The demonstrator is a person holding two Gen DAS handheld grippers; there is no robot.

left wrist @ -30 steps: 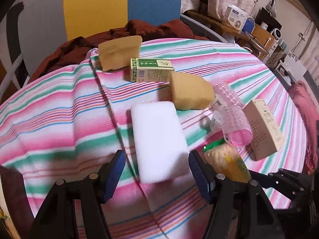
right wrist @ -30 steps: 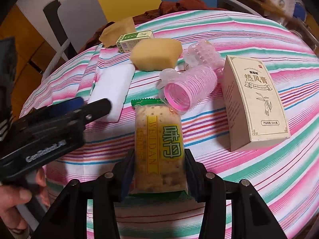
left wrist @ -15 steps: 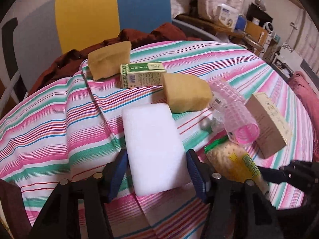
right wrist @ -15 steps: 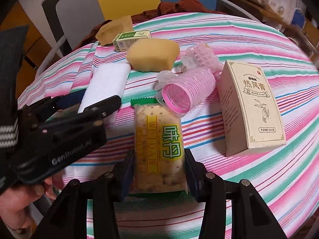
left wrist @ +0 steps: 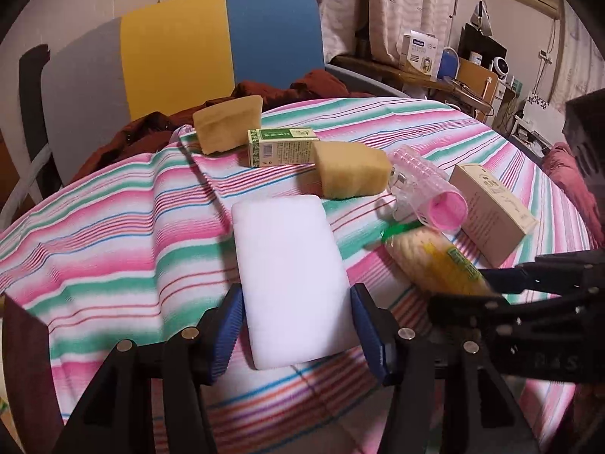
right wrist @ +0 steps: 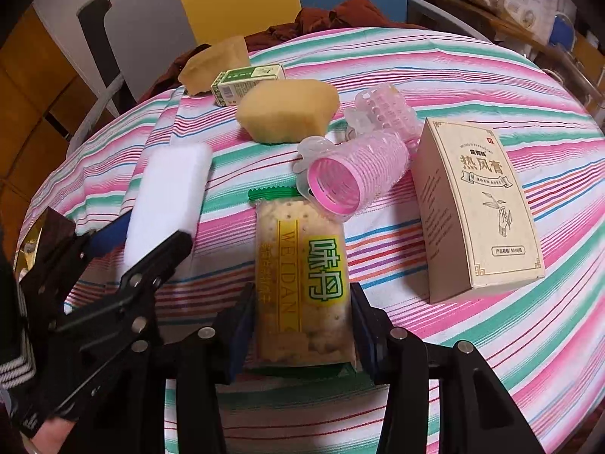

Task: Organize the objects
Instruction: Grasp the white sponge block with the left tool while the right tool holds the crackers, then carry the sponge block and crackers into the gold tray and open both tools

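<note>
Status: left hand-held gripper (left wrist: 297,331) clamps the near end of the white sponge block (left wrist: 291,276), long axis pointing away. Right hand-held gripper (right wrist: 302,335) pinches the cracker packet (right wrist: 300,283) across its width; packet lies beside the pink hair roller (right wrist: 355,179) on the striped bench (right wrist: 491,340). Near-end grips likely keep both clear of clutter.

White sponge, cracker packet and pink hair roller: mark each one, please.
white sponge (left wrist: 289,276), left wrist view, middle of its top face
cracker packet (right wrist: 300,276), right wrist view, centre of the printed wrapper
pink hair roller (right wrist: 372,166), right wrist view, ribbed side
</note>
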